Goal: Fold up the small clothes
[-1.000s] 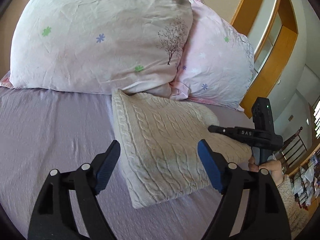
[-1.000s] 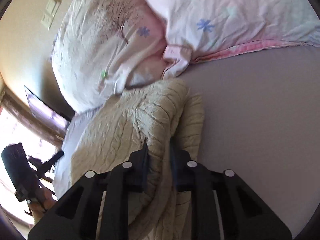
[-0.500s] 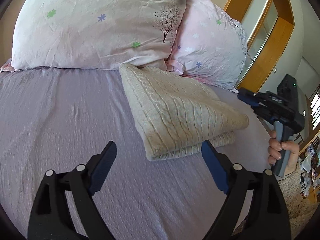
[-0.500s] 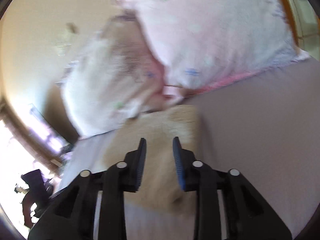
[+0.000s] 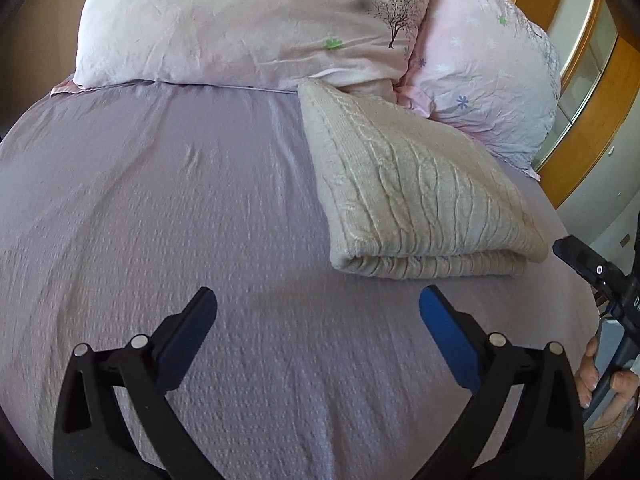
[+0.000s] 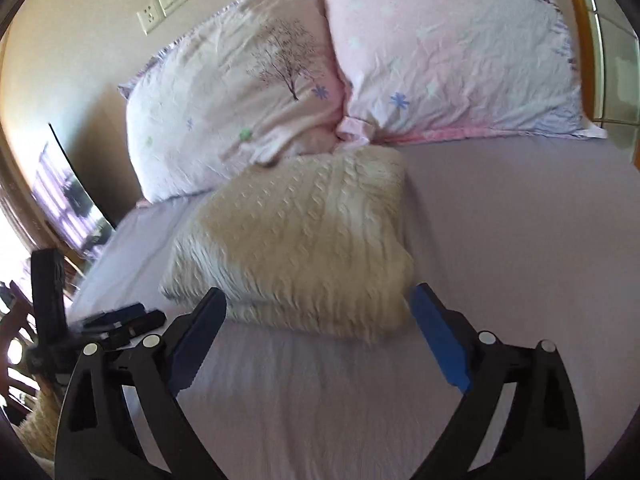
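Note:
A cream cable-knit sweater [image 5: 416, 196] lies folded into a thick rectangle on the lilac bedsheet [image 5: 180, 208], its far end against the pillows. It also shows in the right wrist view [image 6: 296, 248]. My left gripper [image 5: 318, 300] is open and empty, held back from the sweater's near fold. My right gripper [image 6: 320, 300] is open and empty, just short of the sweater's near edge. The right gripper's tip [image 5: 580, 260] shows at the right edge of the left wrist view, and the left gripper [image 6: 120, 320] shows at the left of the right wrist view.
Two floral pillows, one white [image 5: 248, 24] and one pink [image 5: 484, 68], lean at the head of the bed. A wooden frame [image 5: 592, 92] stands at the right. A wall socket [image 6: 164, 2] is on the beige wall.
My right gripper let go of the sweater, opened wide and drew back. My left gripper pulled back from the sweater, which now lies folded and free on the sheet.

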`<state>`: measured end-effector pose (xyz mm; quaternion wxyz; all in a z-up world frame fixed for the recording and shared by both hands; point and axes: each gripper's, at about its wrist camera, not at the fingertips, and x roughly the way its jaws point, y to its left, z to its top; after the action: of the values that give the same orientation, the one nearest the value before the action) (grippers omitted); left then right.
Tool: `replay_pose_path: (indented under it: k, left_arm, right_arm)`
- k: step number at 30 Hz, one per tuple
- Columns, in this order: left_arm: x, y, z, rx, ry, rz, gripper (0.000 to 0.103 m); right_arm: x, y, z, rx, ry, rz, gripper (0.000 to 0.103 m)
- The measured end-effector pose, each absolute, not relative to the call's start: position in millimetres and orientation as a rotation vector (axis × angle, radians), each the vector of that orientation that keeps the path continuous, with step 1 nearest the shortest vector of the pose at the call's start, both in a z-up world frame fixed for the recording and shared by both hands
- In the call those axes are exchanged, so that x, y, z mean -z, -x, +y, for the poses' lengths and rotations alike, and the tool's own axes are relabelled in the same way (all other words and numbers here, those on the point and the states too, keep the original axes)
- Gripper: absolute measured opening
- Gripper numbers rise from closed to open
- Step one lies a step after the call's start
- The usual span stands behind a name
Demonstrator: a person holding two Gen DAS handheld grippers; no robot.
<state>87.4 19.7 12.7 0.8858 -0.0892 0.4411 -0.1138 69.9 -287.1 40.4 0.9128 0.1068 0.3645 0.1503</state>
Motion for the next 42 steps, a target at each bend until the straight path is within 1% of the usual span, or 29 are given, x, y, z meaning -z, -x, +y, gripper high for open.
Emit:
replay_pose_path:
  k: [2, 6, 10, 13, 17, 42]
  left_arm:
    - [-8, -89, 13, 0.241, 0.162, 0.931, 0.101]
    - [-6, -92, 1, 0.214, 0.093, 0.932, 0.101]
    - [-4, -92, -8, 0.184, 0.012, 0.931, 0.101]
    - [-3, -92, -15, 0.168, -0.051, 0.928, 0.101]
    - [-2, -92, -18, 0.161, -0.086, 0.936, 0.101]
    - [-2, -89, -19, 0.154, -0.09, 0.926, 0.101]
  right_arm:
    - [-30, -69, -285, -0.249, -0.193, 0.799, 0.098]
    - [-6, -74, -276, -0.189, -0.148, 0.896, 0.099]
    - [2, -65, -264, -0.11, -0.054, 0.911, 0.099]
    - [6, -65, -255, -0.077, 0.023, 0.934, 0.102]
    - [6, -64, -255, -0.076, 0.025, 0.929, 0.102]
    - [7, -62, -255, -0.08, 0.026, 0.913, 0.102]
